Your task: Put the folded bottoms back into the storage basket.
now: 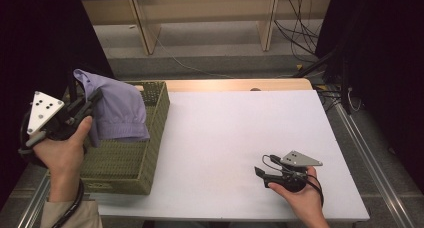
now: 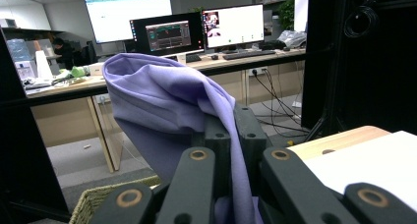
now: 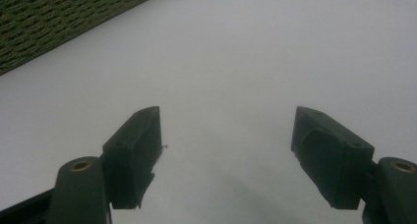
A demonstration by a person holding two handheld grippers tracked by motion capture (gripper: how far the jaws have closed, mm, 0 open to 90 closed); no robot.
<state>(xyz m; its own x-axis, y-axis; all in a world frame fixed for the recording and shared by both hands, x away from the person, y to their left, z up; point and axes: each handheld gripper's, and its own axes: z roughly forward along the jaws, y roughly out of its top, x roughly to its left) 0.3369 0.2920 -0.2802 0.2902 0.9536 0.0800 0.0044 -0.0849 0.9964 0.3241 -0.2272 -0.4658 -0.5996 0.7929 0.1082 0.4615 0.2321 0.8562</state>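
Note:
A lilac cloth (image 1: pixel 117 108) hangs above the woven green basket (image 1: pixel 150 153) at the table's left side. My left gripper (image 1: pixel 92 99) is shut on it, held up over the basket's left rim. In the left gripper view the cloth (image 2: pixel 167 101) bunches over the closed jaws and drapes down between them. My right gripper (image 1: pixel 260 173) rests low on the white table (image 1: pixel 235 128) at the front right, its jaws wide apart. The right gripper (image 3: pixel 226 145) has nothing but bare table between its fingers.
The basket's corner (image 3: pixel 49 22) lies ahead and to the left in the right gripper view. A wooden strip (image 1: pixel 235 84) borders the table's far edge. Desks with monitors (image 2: pixel 167 35) stand beyond. Cables (image 1: pixel 300 33) hang at the back right.

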